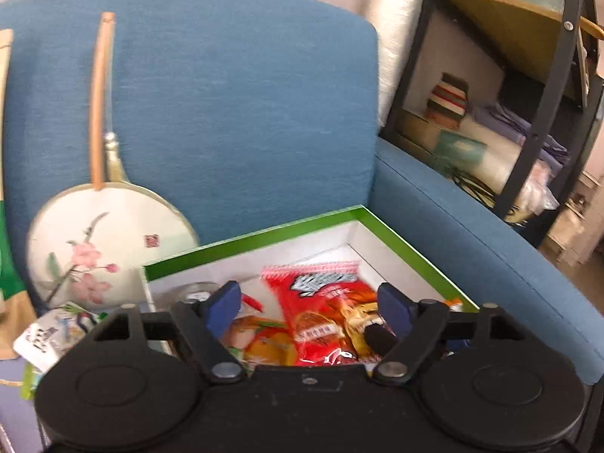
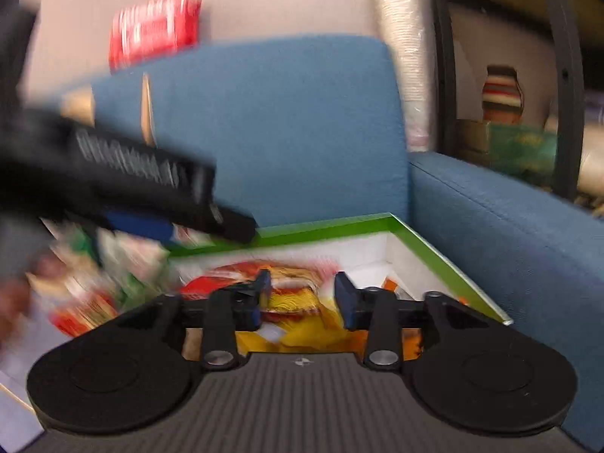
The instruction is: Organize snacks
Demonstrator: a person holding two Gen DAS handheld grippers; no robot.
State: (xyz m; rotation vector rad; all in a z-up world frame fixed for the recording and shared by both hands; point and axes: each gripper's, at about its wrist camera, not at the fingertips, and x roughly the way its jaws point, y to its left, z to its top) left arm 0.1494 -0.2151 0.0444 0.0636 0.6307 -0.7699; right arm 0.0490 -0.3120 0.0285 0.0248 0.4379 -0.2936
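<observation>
A white box with a green rim [image 1: 362, 214] sits on the blue sofa seat and holds several snack packets. In the left wrist view my left gripper [image 1: 309, 305] hovers over it, jaws wide open, with a red packet [image 1: 321, 313] lying below and between the blue pads, untouched. In the right wrist view my right gripper [image 2: 304, 296] is open above a yellow and red packet [image 2: 298, 324] in the same box [image 2: 445, 264]. The left gripper [image 2: 143, 181] crosses that view's upper left as a black blur. Loose packets [image 2: 105, 275] lie outside the box on the left.
A round painted fan [image 1: 109, 249] with a wooden handle leans on the sofa back [image 1: 245, 94], with a loose white packet [image 1: 49, 336] below it. The sofa arm [image 1: 490, 234] borders the box on the right, a black shelf rack [image 1: 536, 120] beyond it. A red pack [image 2: 154, 26] sits above the backrest.
</observation>
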